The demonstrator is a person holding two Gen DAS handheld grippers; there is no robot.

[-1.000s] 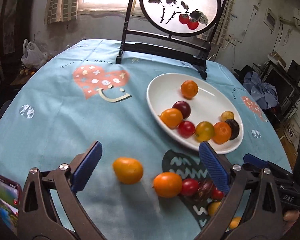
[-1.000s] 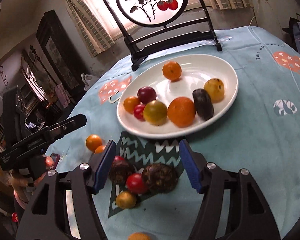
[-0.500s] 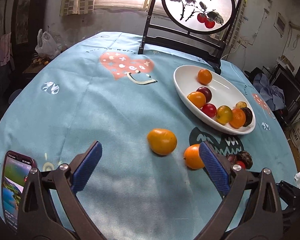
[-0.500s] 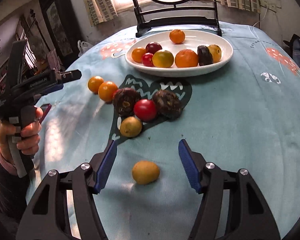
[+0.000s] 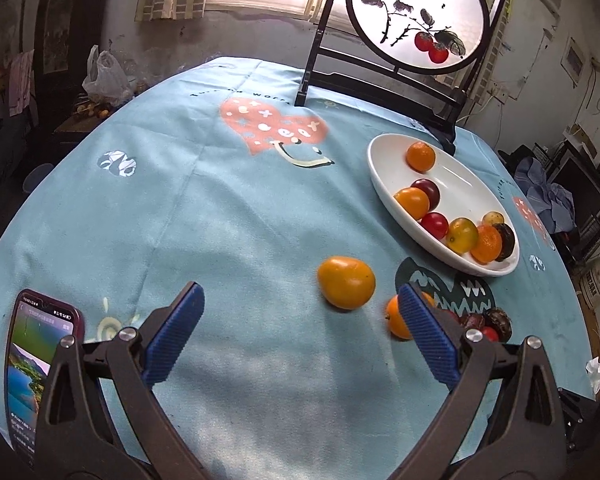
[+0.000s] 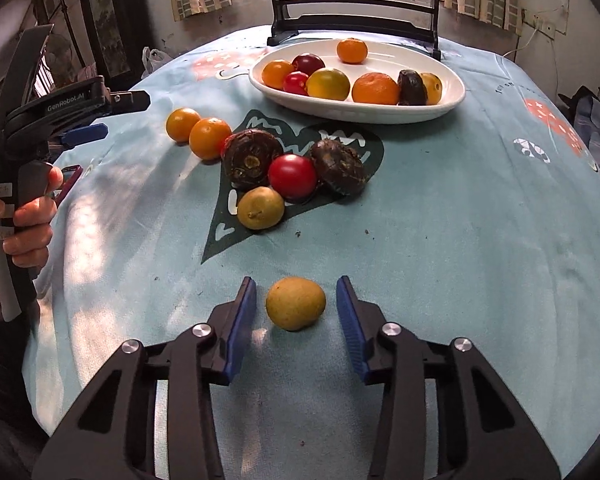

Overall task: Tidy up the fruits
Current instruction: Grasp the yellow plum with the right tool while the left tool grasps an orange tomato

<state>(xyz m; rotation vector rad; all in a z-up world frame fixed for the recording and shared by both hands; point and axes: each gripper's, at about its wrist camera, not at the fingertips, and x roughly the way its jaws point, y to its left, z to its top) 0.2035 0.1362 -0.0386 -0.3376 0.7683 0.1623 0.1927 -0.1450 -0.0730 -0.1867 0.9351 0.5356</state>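
Two grippers are working over a blue tablecloth [image 5: 228,220]. R. gripper [image 6: 296,304] is pointing down at a yellow-green fruit [image 6: 295,302] lying on the cloth betw. its blue pads; jaws are closing, narrow gaps are still showing on both sides, so pads are not yet pressing on it. L. gripper [image 5: 300,320] is hovering w/ jaws wide apart and nothing betw. them; an orange fruit [image 5: 346,282] is lying just ahead of it, a second orange one [image 5: 396,318] is sitting partly behind its right pad. In the right wrist view a hand [image 6: 28,216] is gripping the l. gripper's handle at frame left. Loose cluster near centre: two dark brown fruits [image 6: 252,158], a red tomato [image 6: 292,176], another yellow-green fruit [image 6: 260,207], all touching or nearly so. White oval plate [image 6: 340,110] farther back is carrying approx. eight fruits. Phone [image 5: 36,360] is lying screen-up at the table's near-left edge.
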